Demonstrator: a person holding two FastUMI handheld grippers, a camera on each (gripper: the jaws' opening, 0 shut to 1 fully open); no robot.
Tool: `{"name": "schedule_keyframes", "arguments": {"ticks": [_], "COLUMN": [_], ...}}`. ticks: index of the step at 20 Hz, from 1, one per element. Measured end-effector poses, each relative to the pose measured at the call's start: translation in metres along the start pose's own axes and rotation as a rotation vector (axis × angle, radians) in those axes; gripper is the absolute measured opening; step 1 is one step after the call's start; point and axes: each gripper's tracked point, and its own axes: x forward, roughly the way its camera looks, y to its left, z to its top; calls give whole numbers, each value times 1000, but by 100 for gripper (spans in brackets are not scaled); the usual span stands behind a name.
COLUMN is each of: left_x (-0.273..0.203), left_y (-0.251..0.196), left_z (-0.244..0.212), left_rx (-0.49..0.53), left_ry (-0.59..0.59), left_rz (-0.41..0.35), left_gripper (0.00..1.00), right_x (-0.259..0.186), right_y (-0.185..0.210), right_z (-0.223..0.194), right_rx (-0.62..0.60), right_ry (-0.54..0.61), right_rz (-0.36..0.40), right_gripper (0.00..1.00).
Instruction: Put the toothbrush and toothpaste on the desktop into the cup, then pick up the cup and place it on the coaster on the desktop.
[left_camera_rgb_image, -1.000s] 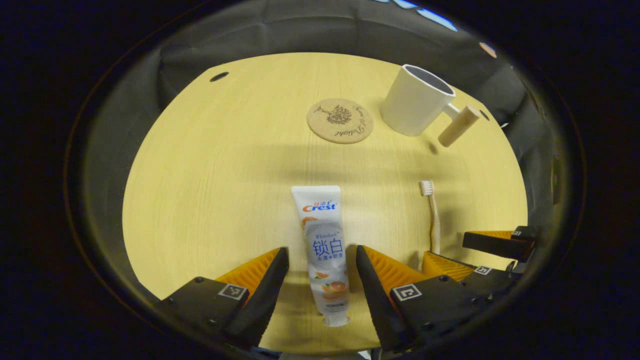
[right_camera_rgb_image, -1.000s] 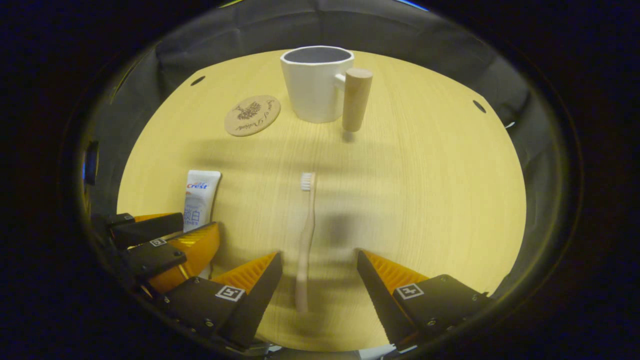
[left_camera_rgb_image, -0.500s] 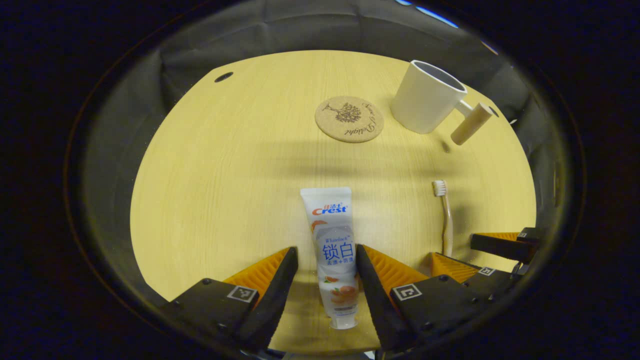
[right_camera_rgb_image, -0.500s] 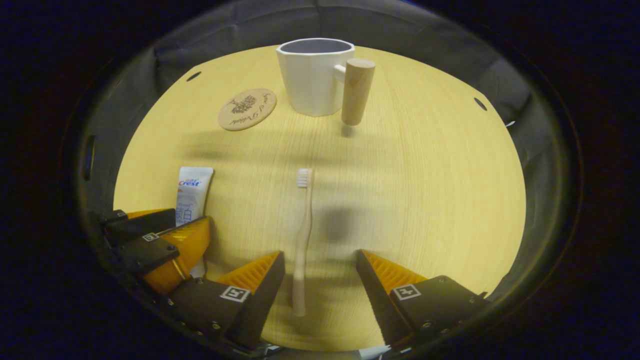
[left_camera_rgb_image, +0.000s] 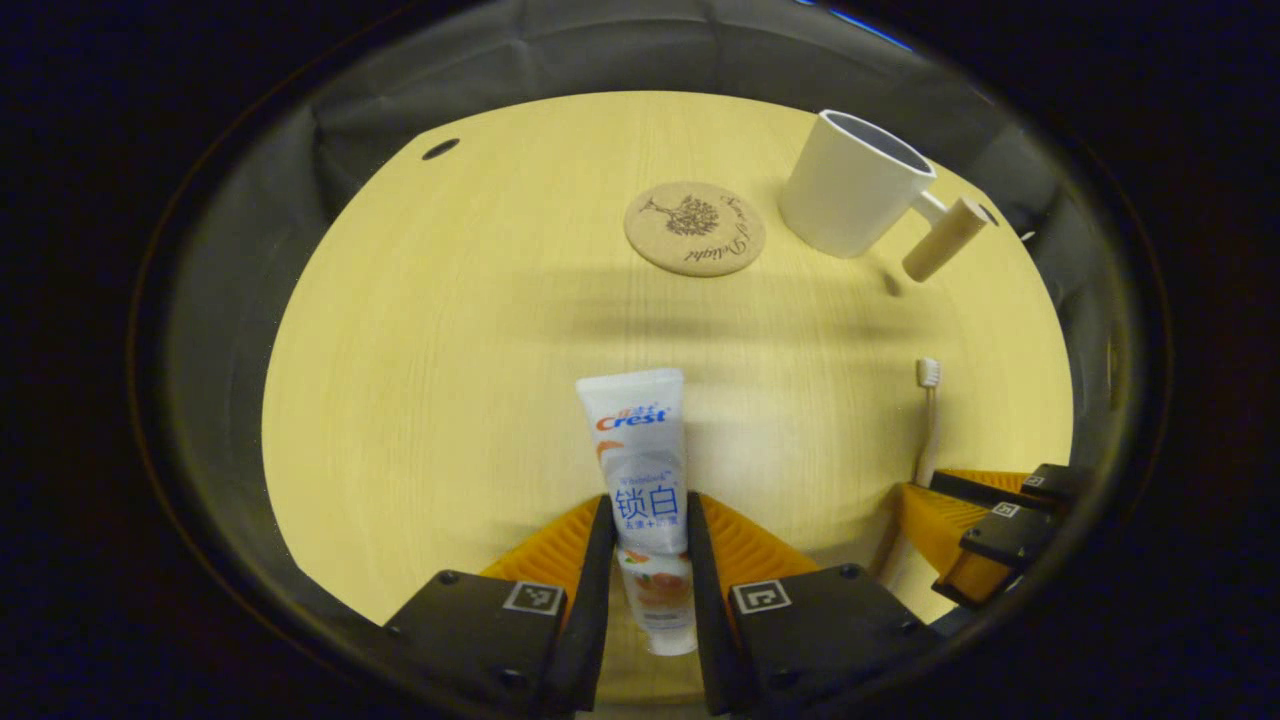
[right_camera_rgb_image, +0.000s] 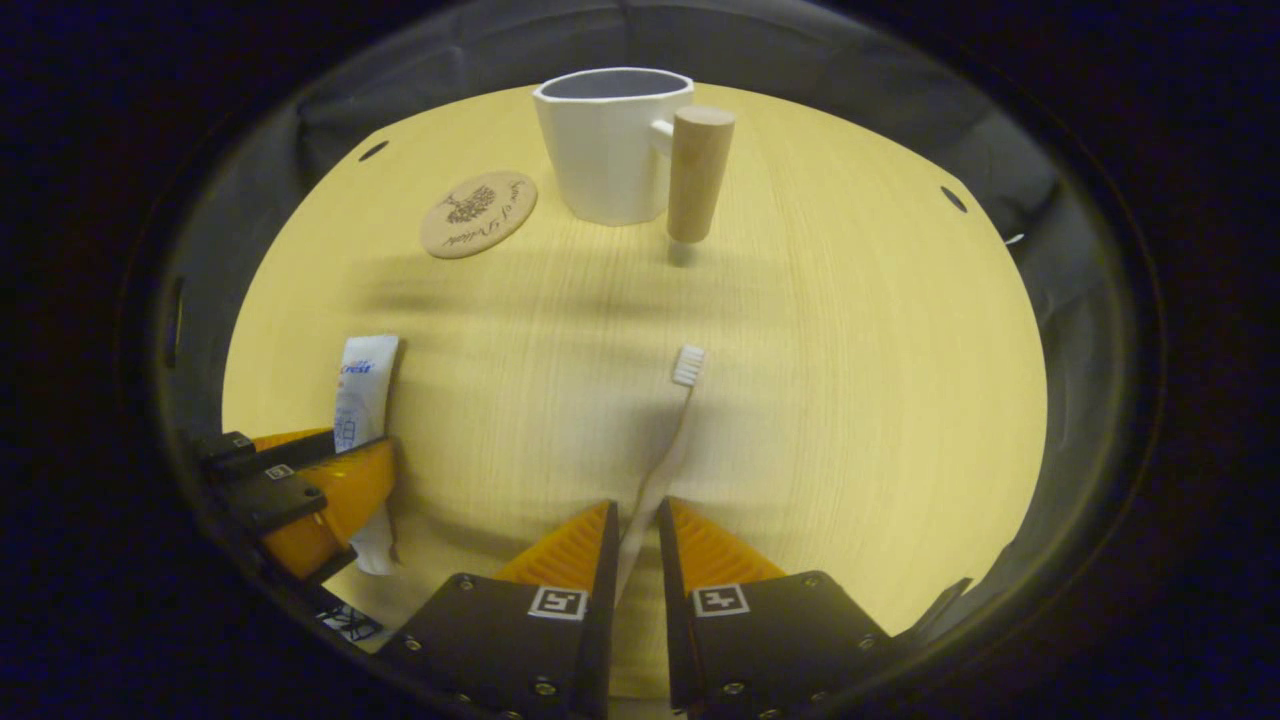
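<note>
Step in hand: grasp of both items, judged from the closed fingers. Left gripper (left_camera_rgb_image: 645, 560) clamped on the toothpaste (left_camera_rgb_image: 640, 470), fingers pressed against both sides of the tube at its lower part, cap end toward the camera, flat crimped end projecting forward beyond the fingertips. Right gripper (right_camera_rgb_image: 633, 545) clamped on the toothbrush (right_camera_rgb_image: 668, 440) at the handle, head and bristles well ahead of the fingertips, angled slightly right. Cup (right_camera_rgb_image: 605, 145) upright and empty as far as visible, far ahead of the right fingers, wooden handle (right_camera_rgb_image: 697, 170) on its right. Coaster (right_camera_rgb_image: 478, 213) bare, ahead and left of the right fingers, just beside the cup. Not possible to tell whether either item is clear of the desktop (right_camera_rgb_image: 850, 380). Next move, as a judgement: lift, carry forward above the cup rim, tilt each item upright, release inside one at a time to avoid collision of the two grippers over the narrow opening.
</note>
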Motion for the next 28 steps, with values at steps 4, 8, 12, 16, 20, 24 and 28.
{"name": "schedule_keyframes", "arguments": {"ticks": [4,8,12,16,20,24,28], "left_x": [-2,-5,-5,-6,-13,-22,-28], "left_y": [4,6,4,1,0,0,4], "left_z": [-1,4,4,4,13,23,34], "left_rx": [4,10,9,10,26,18,8], "left_ry": [18,9,13,8,-22,-49,-71], "left_rz": [27,46,34,16,12,-1,-6], "left_gripper": [34,32,18,18,18,18,18], "right_x": [-4,-1,-8,-16,-27,-49,-73], "right_y": [-2,3,5,7,7,9,14], "right_z": [1,2,10,19,27,43,71], "right_rx": [12,25,32,55,66,81,91], "right_ry": [10,18,-13,-33,-60,-110,-183], "right_rz": [5,28,38,54,61,83,106], "right_gripper": [11,4,4,4,4,4,3]}}
